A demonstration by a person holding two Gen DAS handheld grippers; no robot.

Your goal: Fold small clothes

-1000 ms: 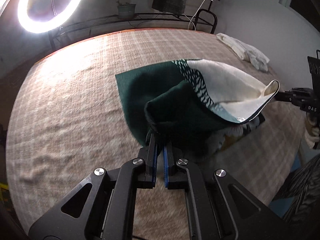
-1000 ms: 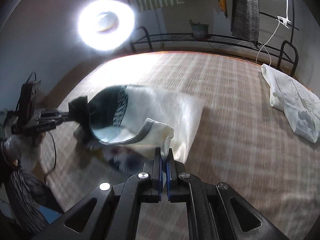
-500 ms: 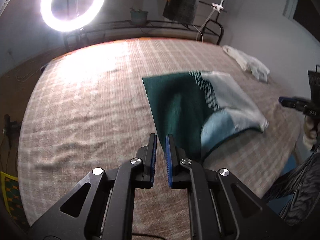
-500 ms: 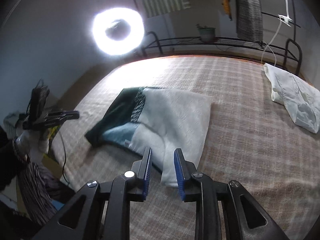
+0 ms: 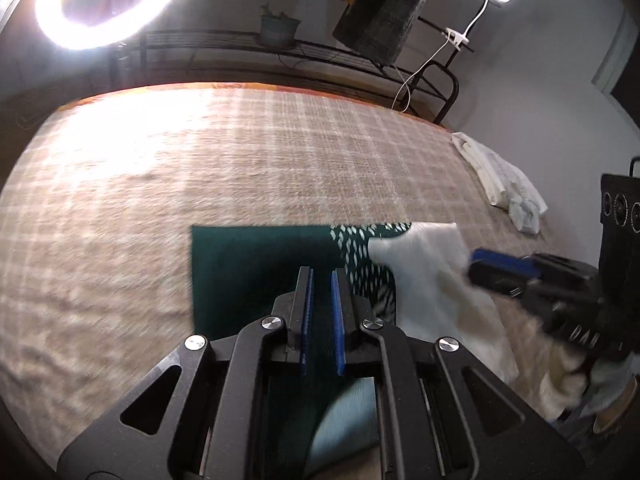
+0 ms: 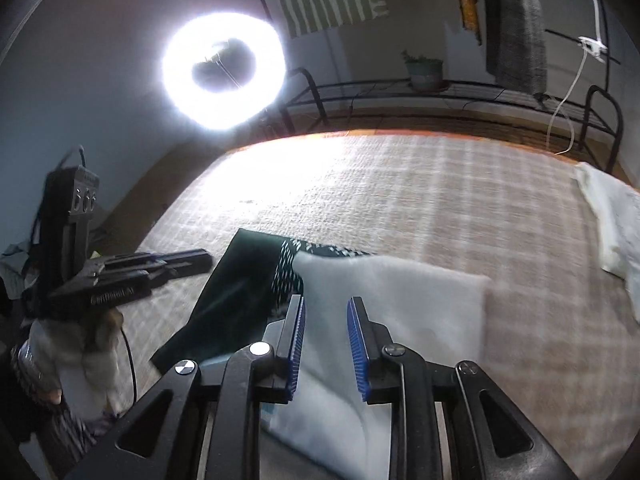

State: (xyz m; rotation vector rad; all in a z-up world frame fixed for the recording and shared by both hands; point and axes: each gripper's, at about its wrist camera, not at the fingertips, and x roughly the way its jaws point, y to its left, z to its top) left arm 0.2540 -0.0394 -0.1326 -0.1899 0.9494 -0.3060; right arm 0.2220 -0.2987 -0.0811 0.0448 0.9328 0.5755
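Observation:
A small garment, dark green (image 5: 248, 268) on one half and white (image 5: 432, 276) on the other with a speckled band between, lies folded flat on the plaid bed cover. My left gripper (image 5: 321, 276) hovers over its green part, jaws slightly apart and empty. My right gripper (image 6: 325, 304) is open and empty above the white half (image 6: 400, 292). The right gripper also shows in the left wrist view (image 5: 520, 276), at the garment's right edge. The left gripper shows in the right wrist view (image 6: 160, 266), left of the garment.
A crumpled white garment (image 5: 504, 184) lies at the bed's far right; it also shows in the right wrist view (image 6: 612, 220). A ring light (image 6: 224, 70) and a black metal rack (image 5: 320, 56) with a plant pot and hanging clothes stand behind the bed.
Both grippers let go of the garment, which dropped flat onto the bed folded over. Both then moved in low over it, jaws open.

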